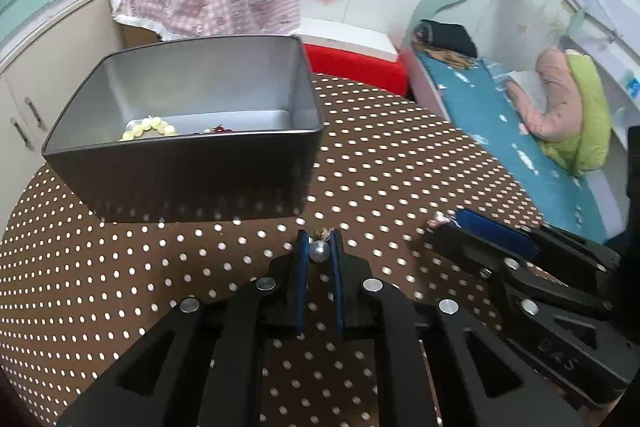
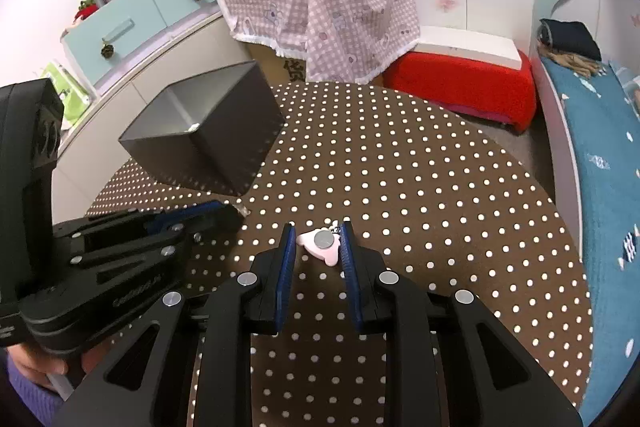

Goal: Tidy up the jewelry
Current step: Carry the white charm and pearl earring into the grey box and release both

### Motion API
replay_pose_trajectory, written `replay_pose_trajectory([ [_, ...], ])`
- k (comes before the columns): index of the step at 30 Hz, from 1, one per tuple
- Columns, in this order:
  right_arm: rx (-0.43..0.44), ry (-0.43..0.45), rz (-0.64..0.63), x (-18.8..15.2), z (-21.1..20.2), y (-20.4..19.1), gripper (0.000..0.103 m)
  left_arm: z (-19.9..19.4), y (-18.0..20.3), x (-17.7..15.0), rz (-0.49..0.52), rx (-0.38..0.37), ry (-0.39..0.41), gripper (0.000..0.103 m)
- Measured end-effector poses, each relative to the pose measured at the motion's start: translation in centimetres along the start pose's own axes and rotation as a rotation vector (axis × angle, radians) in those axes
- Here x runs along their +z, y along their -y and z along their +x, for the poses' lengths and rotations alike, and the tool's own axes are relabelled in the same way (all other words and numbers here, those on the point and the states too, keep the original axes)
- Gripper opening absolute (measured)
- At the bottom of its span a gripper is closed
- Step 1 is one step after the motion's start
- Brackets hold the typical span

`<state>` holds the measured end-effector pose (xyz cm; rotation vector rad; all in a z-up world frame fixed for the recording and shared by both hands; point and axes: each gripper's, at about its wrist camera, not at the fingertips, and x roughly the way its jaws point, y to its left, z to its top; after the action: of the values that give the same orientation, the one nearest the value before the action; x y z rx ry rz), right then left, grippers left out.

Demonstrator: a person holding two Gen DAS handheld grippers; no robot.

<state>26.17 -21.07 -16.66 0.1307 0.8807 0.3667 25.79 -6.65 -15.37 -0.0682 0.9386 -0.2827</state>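
Both grippers mid-pickup on tiny jewelry

Left gripper (image 1: 319, 247) clamped on slippery round pearl bead (image 1: 319, 251); right gripper (image 2: 318, 243) apart around the light pink charm (image 2: 320, 245) — pinch its flat edges.

Silver bead piece (image 1: 319, 251): a round shiny ball with a small gold fitting on top, near the desk's near edge.
Pink charm (image 2: 320, 246): a pale pink flat shape with a round silver disc on it, lying flat on the desk.
Tin box (image 1: 184, 131): dark grey, rectangular, open-topped, toward the desk's far left edge.
Yellow bead bracelet (image 1: 150, 128): inside the box, against its near wall.
Red piece (image 1: 219, 129): small, inside the box beside the bracelet.
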Motion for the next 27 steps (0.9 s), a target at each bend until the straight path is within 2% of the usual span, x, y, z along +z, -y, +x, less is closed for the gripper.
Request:
replay_pose_trajectory([
  [10,-0.004,0.059,-0.036,2.1,-3.0,-3.0,0.023,-6.7,-0.9,0.7,-0.003,-0.097,0.103,0.009],
  [13,-0.003,0.079,-0.049,3.2,-3.9,-4.2,0.023,-8.9,-1.6,1.8,0.007,-0.088,0.148,0.009],
  [17,0.011,0.102,-0.055,5.3,-4.4,-5.8,0.023,-9.9,-3.4,3.8,0.001,-0.065,0.168,0.009],
  [21,0.035,0.098,-0.048,7.1,-3.7,-7.3,0.023,-8.8,-5.8,5.6,-0.032,-0.075,0.129,0.009],
  [27,0.049,0.058,-0.054,9.2,-0.4,-9.4,0.023,-6.2,-8.5,7.4,-0.072,-0.091,0.065,0.009],
])
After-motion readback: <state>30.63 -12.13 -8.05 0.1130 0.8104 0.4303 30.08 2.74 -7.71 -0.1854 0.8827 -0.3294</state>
